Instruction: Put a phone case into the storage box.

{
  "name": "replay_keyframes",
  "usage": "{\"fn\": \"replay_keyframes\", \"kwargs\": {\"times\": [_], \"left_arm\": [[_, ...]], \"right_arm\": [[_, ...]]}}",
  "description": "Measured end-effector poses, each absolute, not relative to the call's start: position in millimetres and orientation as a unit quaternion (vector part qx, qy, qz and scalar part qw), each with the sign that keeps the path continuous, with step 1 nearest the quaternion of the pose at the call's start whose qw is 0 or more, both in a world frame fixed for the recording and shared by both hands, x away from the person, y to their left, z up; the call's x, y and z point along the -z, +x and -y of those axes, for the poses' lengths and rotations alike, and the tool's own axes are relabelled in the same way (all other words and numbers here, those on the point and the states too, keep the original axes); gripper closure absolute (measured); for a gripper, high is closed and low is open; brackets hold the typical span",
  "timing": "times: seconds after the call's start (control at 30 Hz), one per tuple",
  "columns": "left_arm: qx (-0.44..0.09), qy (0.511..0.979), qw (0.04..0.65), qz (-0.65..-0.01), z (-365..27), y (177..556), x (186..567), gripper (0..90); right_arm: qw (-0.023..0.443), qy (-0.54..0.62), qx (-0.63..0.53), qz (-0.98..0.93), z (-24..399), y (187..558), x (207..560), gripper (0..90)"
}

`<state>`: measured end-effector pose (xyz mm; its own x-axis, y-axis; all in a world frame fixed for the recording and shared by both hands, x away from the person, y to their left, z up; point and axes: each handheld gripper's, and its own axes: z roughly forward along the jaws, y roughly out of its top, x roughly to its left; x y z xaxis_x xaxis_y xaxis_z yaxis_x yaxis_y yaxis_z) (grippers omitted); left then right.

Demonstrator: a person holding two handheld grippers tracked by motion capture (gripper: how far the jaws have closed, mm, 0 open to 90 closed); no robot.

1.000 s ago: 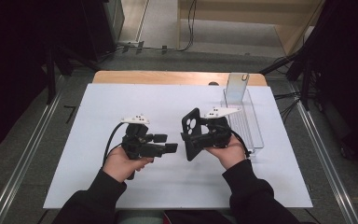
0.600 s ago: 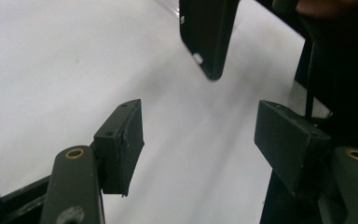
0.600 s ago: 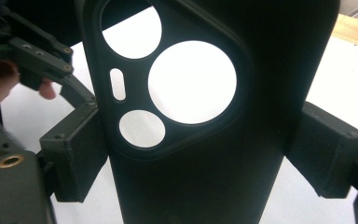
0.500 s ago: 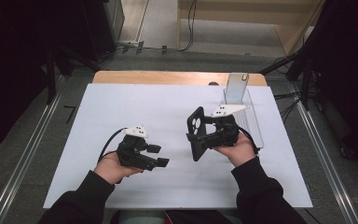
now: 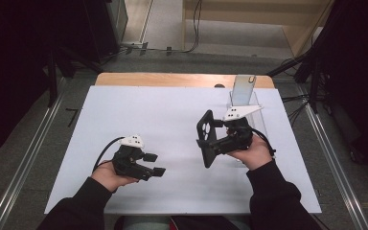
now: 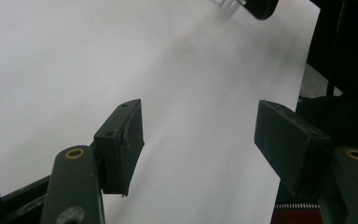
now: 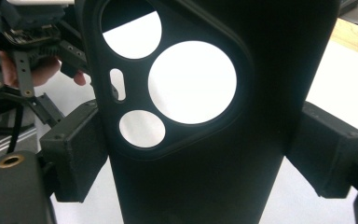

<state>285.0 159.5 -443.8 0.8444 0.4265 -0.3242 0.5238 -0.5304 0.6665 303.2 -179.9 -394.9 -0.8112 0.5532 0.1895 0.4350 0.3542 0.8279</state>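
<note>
lowered toward the person, left gripper (image 5: 155, 164) (jaws apart) leaves phone case (image 5: 206, 139) beside clear stand (image 5: 244, 93).

A lab-like recording bay — white-topped table (image 5: 124, 115) on metal floor rails (image 5: 24, 167), black curtains (image 5: 9, 72), trailing cables (image 5: 191, 28).

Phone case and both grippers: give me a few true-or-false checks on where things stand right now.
1. The right gripper clamps a black phone case. True.
2. The left gripper holds the case too. False: its jaws are apart with nothing between them.
3. The case lies flat on the white table. False: it is held up off it.
4. A clear stand sits behind the right hand. True.
</note>
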Motion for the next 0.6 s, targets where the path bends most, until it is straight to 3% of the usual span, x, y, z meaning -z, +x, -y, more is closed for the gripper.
{"fn": "replay_keyframes", "kwargs": {"times": [0.6], "left_arm": [[0.047,0.861,0.398,-0.313,-187,278,448,32.9]], "right_arm": [[0.081,0.35,-0.486,-0.797,217,304,368,11.5]]}}
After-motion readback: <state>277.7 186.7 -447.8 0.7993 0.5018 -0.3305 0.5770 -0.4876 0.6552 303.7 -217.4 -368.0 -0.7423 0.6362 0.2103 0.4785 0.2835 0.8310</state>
